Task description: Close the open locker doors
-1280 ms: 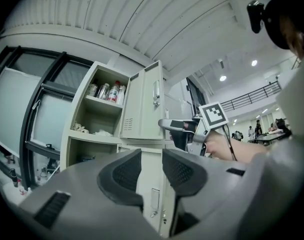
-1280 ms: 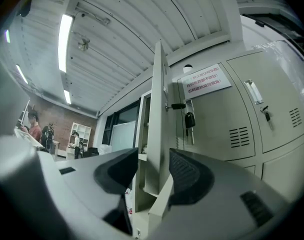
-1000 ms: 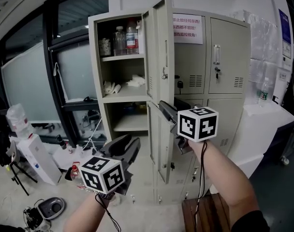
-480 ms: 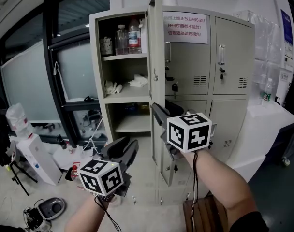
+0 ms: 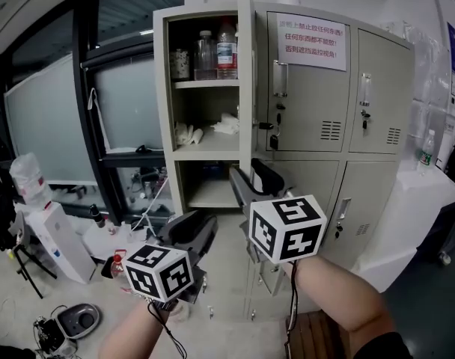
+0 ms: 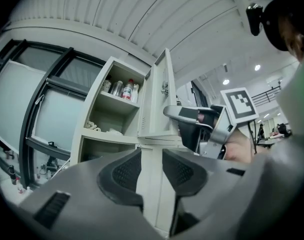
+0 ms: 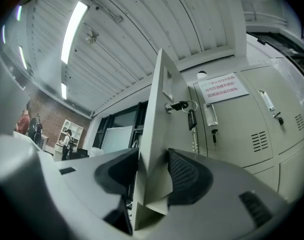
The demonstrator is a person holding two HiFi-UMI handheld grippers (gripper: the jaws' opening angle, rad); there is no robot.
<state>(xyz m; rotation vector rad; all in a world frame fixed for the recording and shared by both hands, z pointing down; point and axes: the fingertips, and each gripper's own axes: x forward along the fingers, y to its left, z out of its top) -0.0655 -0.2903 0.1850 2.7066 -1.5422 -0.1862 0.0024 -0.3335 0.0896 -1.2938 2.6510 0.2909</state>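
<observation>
- Window wall (image 5: 48, 118): far left, dark frames.
- Left gripper (image 5: 199, 226): low, in front of the open column; jaws parted, nothing between them.
- Locker (image 5: 377, 73): grey steel. The left column stands open, with bottles (image 5: 216, 51) on the top shelf and white cloths (image 5: 212, 126) on the middle shelf.
- Upper door (image 5: 245, 66): swung out, edge-on to the head view; key (image 7: 191, 115) hanging from its lock.
- Right gripper (image 5: 252, 176): jaws astride the upper door's free edge near its lower corner. They have just been opening; pads close on either side, not clamping.
- Red-print notice (image 5: 310, 42): on the closed door to the right.
</observation>
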